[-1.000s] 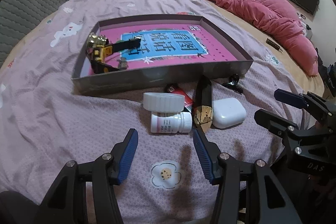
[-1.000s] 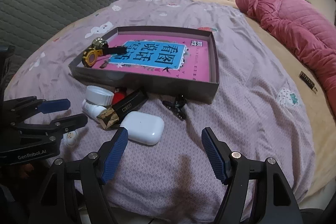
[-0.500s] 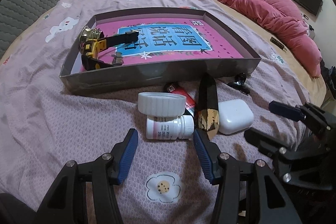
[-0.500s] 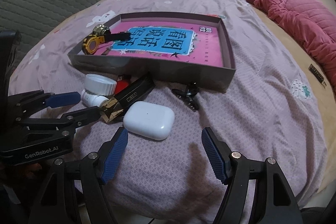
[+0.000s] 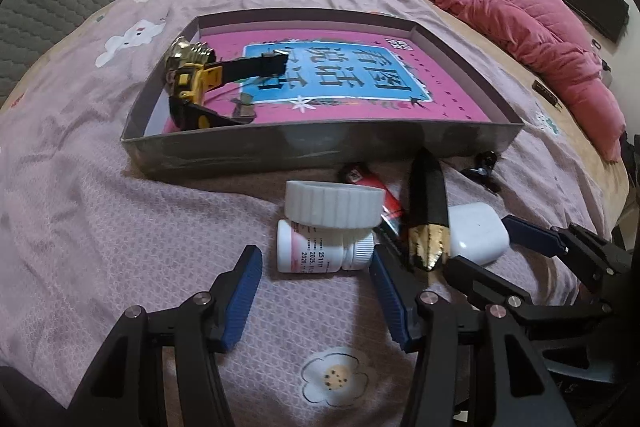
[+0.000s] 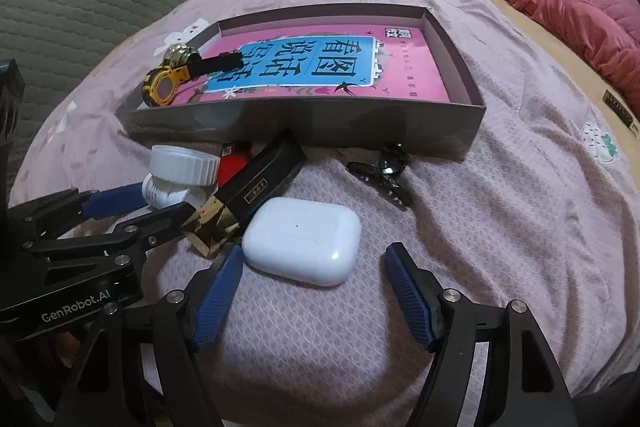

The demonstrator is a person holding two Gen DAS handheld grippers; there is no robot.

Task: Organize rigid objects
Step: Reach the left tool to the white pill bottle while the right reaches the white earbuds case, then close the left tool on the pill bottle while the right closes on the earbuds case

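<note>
- Both grippers have come down closer to the pile since a second ago; the objects look unmoved.
- Grey box (image 6: 312,125) at twelve o'clock, long side crossways, tape measure (image 6: 168,83) inside.
- Left gripper (image 5: 316,291) jaws apart, nothing between them, white bottle (image 5: 320,251) lying crossways just ahead.
- Right gripper (image 6: 312,291) jaws apart, empty, earbud case (image 6: 302,241) just ahead.
- Black-gold box (image 6: 248,199) runs seven to one o'clock.

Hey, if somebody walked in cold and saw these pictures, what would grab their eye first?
Probably the shallow grey box in the middle of the bed, with its bright pink and blue printed floor and a yellow tape measure in its left corner. Next, the clutter lying just in front of it: a white earbud case, a white pill bottle and a black and gold box.
</note>
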